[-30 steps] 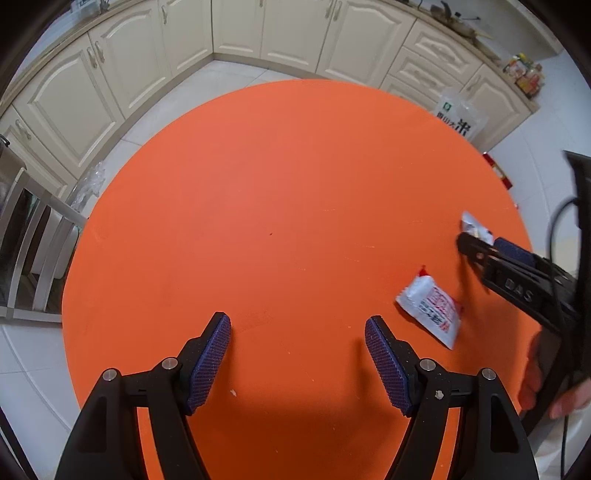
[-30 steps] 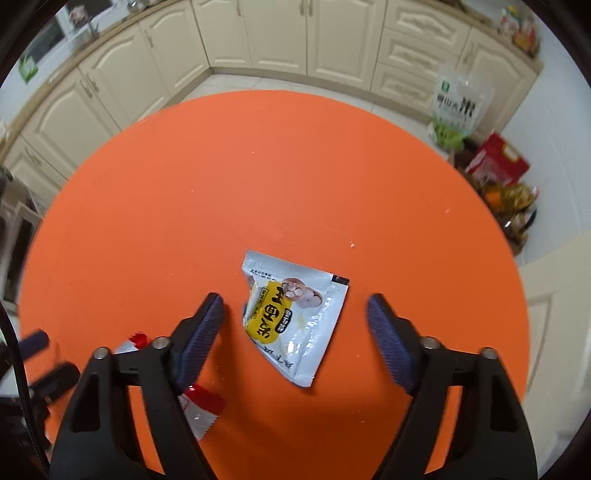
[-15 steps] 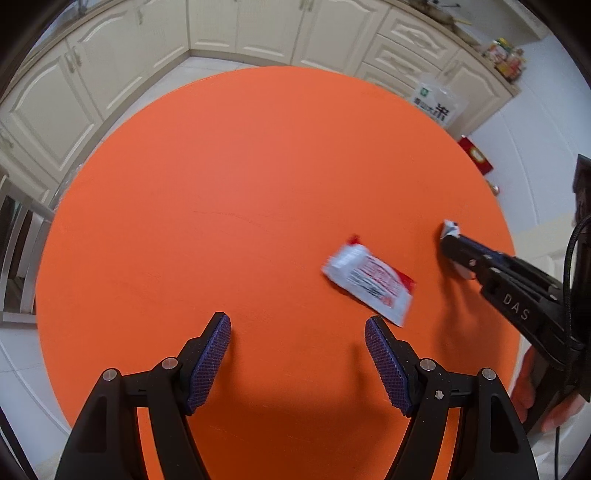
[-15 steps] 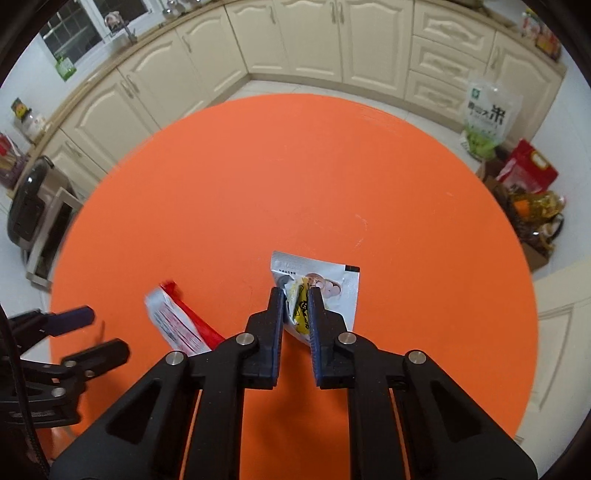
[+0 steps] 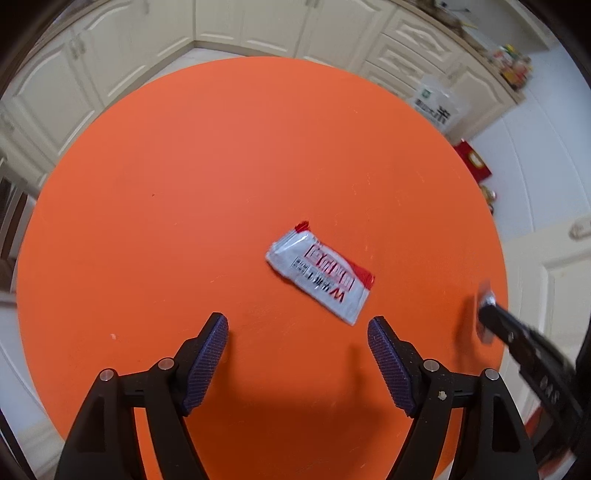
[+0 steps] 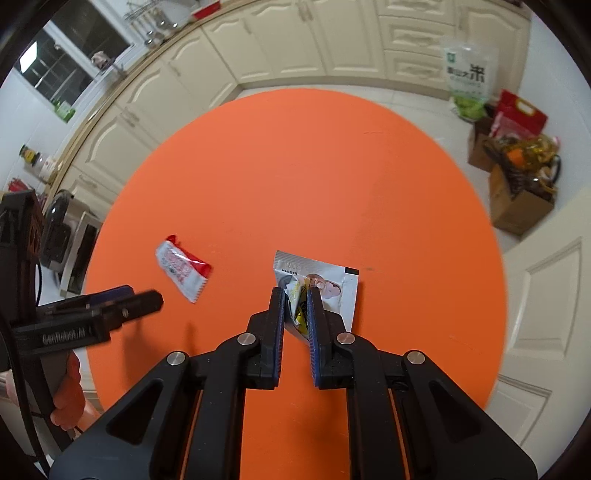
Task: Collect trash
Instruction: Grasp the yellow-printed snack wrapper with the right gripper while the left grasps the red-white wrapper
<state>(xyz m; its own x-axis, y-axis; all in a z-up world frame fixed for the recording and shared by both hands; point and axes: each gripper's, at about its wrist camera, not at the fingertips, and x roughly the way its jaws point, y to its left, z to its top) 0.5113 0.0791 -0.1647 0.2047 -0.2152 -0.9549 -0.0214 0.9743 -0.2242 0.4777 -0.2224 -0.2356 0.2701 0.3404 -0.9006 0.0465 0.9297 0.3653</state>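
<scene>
Item 1, table [image 5: 221,184]: round, orange. I am seeing its whole far rim in both views, with white floor and cream cabinets [image 5: 258,26] lying beyond it. Most of the top is showing bare orange from centre to far rim.

Item 2, red packet [image 5: 319,271]: white with red ends, lying flat on the table a little right of centre in the left view, long side running diagonally. Bare orange is ringing it on all sides; it is touching nothing else.

Item 3, left gripper [image 5: 297,326]: I am holding it wide apart, nothing between the pads, hanging over the near part of the table. The red packet is lying just beyond its right finger [image 5: 388,362], not touching it.

Item 4, right gripper [image 6: 295,299]: I am pinching it tight on the yellow packet [image 6: 325,280], jaws nearly meeting. The packet is crumpling between the pads, its silver upper part fanning out past the tips and to their right. It is sitting toward the table's right side, well inside the rim.

Item 5, bags [image 6: 517,155]: standing on the floor beyond the table's far right rim, beside a white rice sack [image 6: 465,74].
</scene>
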